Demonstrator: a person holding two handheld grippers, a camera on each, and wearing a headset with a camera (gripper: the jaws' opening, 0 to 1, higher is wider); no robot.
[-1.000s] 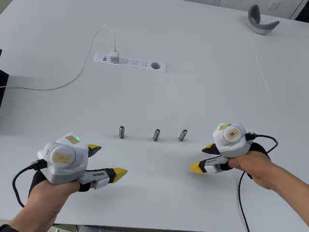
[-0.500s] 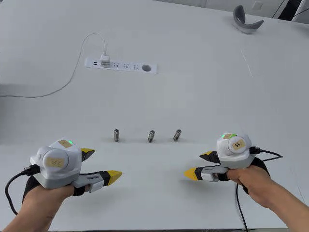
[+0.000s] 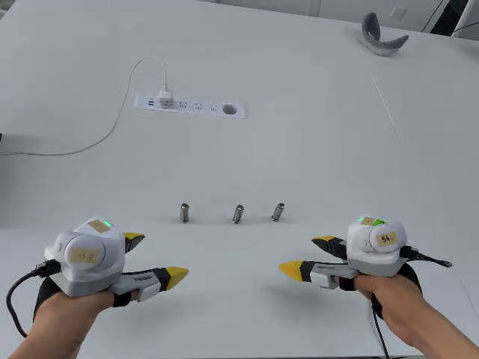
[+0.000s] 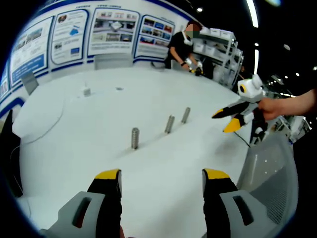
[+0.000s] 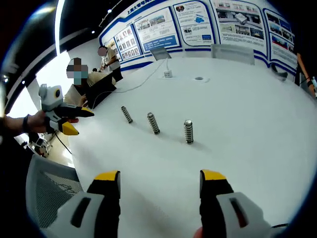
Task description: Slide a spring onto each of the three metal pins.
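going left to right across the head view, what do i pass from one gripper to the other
left gripper → left pin → middle pin → right pin → right gripper

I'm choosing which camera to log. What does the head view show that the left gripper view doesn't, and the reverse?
Head view adds: a grey curved piece at the table's far corner, and the left tool whole, jaws apart. Left gripper view adds: wall posters, a person at the far end, shelves and a mesh chair. Shared: three pins in a row wearing springs, the open right tool, the power strip and the white table.
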